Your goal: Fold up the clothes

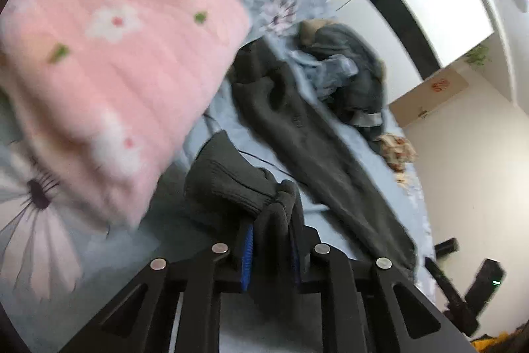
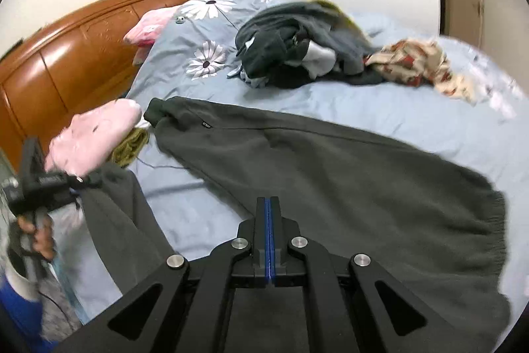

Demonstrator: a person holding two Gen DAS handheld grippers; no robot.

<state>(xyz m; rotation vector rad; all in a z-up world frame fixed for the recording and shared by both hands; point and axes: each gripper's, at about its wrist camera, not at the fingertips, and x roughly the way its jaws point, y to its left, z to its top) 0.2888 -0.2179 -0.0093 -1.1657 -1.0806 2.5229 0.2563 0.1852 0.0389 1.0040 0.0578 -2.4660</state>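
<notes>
A pair of dark grey fleece trousers [image 2: 330, 167] is laid out across the light blue bedsheet [image 2: 413, 118], one leg spread flat, with its elastic waistband at the right of the right wrist view and its cuff near the pink folded blanket [image 2: 96, 134]. The flat spread is judged to be preparation for folding, so that one leg can be brought over the other. The second leg [image 2: 115, 214] is lifted off the sheet at the left edge of the bed, where its ribbed cuff [image 1: 231, 184] is drawn up toward the left gripper [image 1: 271, 240].

In the left wrist view dark fabric is seen bunched between the blue pads [image 1: 248, 253], and the jaws are narrowed onto it, so the cuff end is judged to be pinched and held. The person's hand [image 2: 36, 237] is seen on that gripper's handle in the right wrist view.

The right gripper [image 2: 268, 204] is held above the sheet between the two legs, its blue-lined jaws pressed fully together with nothing between them; no cloth is touched by it.

A heap of unfolded dark clothes [image 2: 297, 45] and a patterned cream and red garment [image 2: 416, 65] are left further up the bed, apparently waiting their turn. A wooden headboard [image 2: 66, 55] is seen beyond the pink blanket.
</notes>
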